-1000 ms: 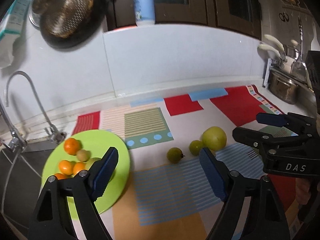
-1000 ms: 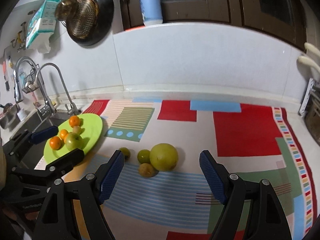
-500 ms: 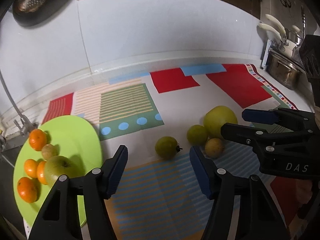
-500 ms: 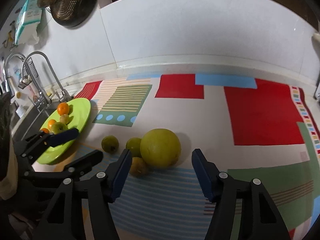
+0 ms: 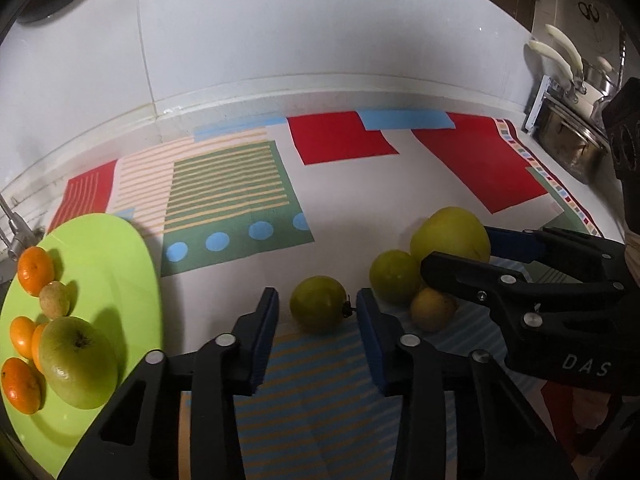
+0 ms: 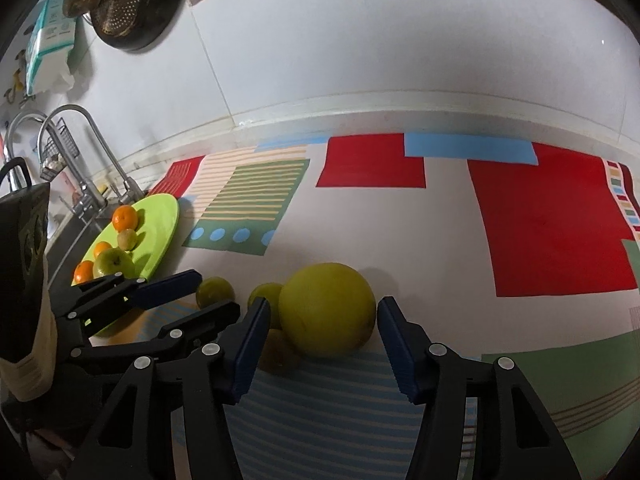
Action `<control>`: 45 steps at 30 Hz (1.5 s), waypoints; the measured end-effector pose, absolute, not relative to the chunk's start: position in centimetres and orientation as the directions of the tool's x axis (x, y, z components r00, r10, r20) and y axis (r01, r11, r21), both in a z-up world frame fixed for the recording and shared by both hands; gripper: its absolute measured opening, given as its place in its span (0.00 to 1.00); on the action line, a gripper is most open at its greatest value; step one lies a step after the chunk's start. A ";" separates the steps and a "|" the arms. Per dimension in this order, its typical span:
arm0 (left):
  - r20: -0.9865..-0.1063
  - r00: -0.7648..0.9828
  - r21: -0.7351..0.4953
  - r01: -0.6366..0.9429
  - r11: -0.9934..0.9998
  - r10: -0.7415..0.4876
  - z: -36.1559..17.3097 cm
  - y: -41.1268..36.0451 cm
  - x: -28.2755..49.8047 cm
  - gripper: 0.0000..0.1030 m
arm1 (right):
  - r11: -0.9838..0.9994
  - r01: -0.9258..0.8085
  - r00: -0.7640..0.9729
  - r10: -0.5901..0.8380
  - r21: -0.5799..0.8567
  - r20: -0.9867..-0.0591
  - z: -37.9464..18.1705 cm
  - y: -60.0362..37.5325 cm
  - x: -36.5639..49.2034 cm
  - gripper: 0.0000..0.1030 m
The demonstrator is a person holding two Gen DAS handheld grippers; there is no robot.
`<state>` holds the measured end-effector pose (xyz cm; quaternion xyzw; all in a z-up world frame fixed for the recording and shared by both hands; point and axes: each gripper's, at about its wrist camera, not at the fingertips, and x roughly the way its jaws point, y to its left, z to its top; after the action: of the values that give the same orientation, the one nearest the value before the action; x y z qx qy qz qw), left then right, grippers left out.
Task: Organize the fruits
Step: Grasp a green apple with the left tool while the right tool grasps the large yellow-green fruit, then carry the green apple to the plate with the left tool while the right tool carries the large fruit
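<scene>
Left wrist view: your left gripper [image 5: 316,312] has its jaws closing around the small green fruit [image 5: 318,309], which sits squarely between the blue pads [image 5: 370,334]. A thin gap shows on the left side, and the fruit's dark stem points at the right pad, so the pads do not yet seem to press. Your right gripper [image 6: 318,326] is closing too, with the large yellow-green citrus [image 6: 327,314] between its pads; slivers of mat show on both sides, so it holds nothing yet.

You appear to be in the pick-up step, both hands at once. The next move calls for finishing each squeeze until the pads bear on the fruit, gently on the small one, then lifting straight up.

Outward from there, a second green fruit [image 5: 395,277] and a small yellowish fruit [image 5: 433,309] crowd against the citrus, close to your right gripper's inner pad, so they may roll when it rises. The lime-green plate [image 5: 120,280], well apart at the mat's left edge near the tap [image 6: 94,160], already carries mandarins [image 5: 35,270] and a green apple [image 5: 78,362].
</scene>
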<state>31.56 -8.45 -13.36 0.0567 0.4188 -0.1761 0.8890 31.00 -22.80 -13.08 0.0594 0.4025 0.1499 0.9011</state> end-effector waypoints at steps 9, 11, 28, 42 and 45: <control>-0.761 0.590 -0.057 0.353 0.934 -0.270 -12.6 -8.4 31.1 0.29 | 0.944 -0.215 0.629 0.329 0.249 -0.705 -13.1 -23.1 30.8 0.50; -0.752 0.603 -0.052 0.348 0.936 -0.266 -11.9 -8.3 30.7 0.28 | 0.948 -0.208 0.642 0.319 0.242 -0.698 -12.7 -23.3 30.5 0.50; -0.766 0.580 -0.072 0.354 0.933 -0.279 -12.9 -8.5 30.0 0.34 | 0.962 -0.184 0.676 0.274 0.203 -0.684 -11.3 -23.2 28.0 0.50; -0.748 0.609 -0.041 0.353 0.935 -0.263 -11.4 -8.2 28.4 0.28 | 0.959 -0.176 0.677 0.281 0.221 -0.680 -11.0 -23.7 27.7 0.50; -0.732 0.630 -0.039 0.341 0.939 -0.259 -10.2 -7.5 27.0 0.28 | 0.958 -0.187 0.684 0.286 0.218 -0.672 -10.3 -23.4 27.1 0.50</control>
<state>27.03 -7.52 -10.18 0.0518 0.3965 -0.1666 0.9013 27.06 -23.40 -10.34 0.0658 0.3762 0.1292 0.9151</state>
